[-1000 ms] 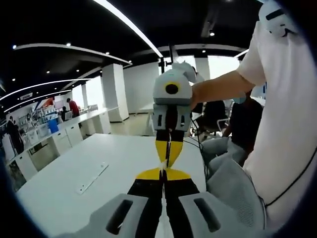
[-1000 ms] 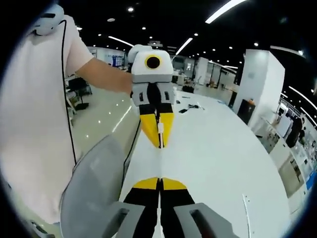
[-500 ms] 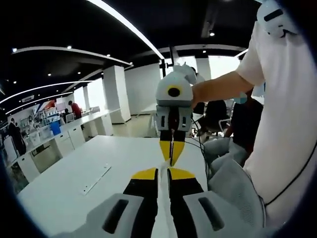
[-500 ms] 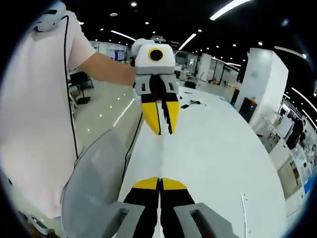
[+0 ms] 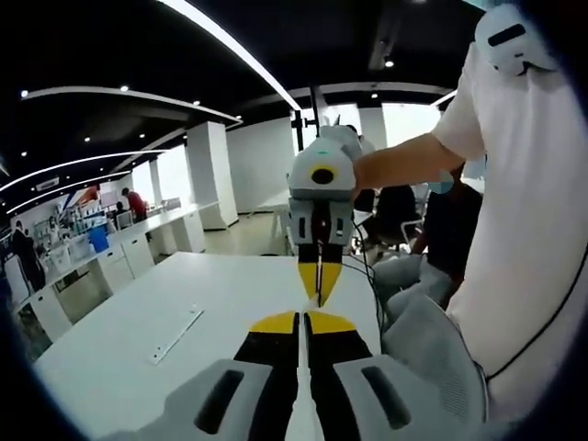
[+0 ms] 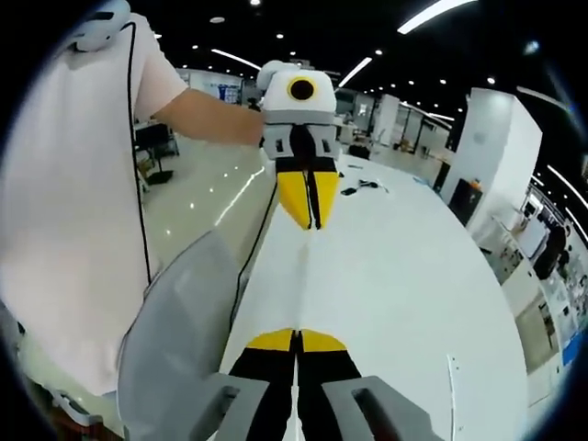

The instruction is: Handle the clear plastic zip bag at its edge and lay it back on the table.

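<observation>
Both sets of jaws are closed. The left gripper (image 5: 302, 323) and right gripper (image 6: 297, 340) face each other above the white table (image 6: 404, 276). The clear bag is indiscernible; grip and progress cannot be confirmed.

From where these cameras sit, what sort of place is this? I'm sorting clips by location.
Probably an open-plan office or lab: a long white table, rows of white workbenches with people nearby, and strip lights on a dark ceiling.

Long ceiling strip lights (image 5: 234, 46) and small spotlights are lighting the hall brightly against a dark ceiling. Glare is washing out the white table (image 6: 395, 285), and fisheye distortion is bending everything near the edges.
</observation>
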Motion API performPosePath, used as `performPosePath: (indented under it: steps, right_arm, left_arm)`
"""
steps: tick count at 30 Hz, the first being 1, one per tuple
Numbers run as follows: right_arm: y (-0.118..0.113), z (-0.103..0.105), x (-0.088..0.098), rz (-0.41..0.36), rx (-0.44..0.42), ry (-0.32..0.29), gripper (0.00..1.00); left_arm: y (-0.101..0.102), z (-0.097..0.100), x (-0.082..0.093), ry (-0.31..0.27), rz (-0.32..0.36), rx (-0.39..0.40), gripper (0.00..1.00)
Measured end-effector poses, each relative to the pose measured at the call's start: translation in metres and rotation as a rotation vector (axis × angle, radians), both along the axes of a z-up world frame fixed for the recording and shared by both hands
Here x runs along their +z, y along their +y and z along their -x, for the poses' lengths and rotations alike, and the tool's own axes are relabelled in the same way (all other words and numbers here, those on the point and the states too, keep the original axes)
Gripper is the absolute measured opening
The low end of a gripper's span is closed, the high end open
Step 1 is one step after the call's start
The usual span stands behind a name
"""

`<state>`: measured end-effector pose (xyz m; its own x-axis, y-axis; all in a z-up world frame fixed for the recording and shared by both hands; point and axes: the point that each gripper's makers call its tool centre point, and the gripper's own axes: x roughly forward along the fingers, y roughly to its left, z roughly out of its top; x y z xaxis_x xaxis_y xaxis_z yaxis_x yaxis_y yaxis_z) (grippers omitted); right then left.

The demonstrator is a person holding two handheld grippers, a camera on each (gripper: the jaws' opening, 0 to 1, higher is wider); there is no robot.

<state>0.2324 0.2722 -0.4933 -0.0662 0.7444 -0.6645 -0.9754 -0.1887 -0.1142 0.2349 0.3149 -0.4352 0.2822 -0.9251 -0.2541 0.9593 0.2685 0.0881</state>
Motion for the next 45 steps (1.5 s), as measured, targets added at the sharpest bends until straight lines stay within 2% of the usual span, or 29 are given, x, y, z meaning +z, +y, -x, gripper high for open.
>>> performPosePath:
  steps: [25,32,42,45]
  right_arm:
    - [-0.003,0.003,-0.006,0.021,0.008,0.004,0.0]
    - [-0.004,0.0,-0.006,0.013,-0.011,0.01,0.0]
    - [-0.005,-0.002,-0.008,-0.004,-0.042,0.035,0.0]
    - [-0.002,-0.004,-0.003,-0.026,-0.061,0.043,0.07]
  left_arm:
    - [-0.007,0.009,-0.004,0.021,-0.035,-0.031,0.0]
    - [-0.006,0.005,-0.006,0.013,-0.058,-0.007,0.0]
    - [-0.01,0.007,-0.009,0.014,-0.081,-0.015,0.0]
    - [-0.009,0.007,-0.01,0.013,-0.088,-0.016,0.0]
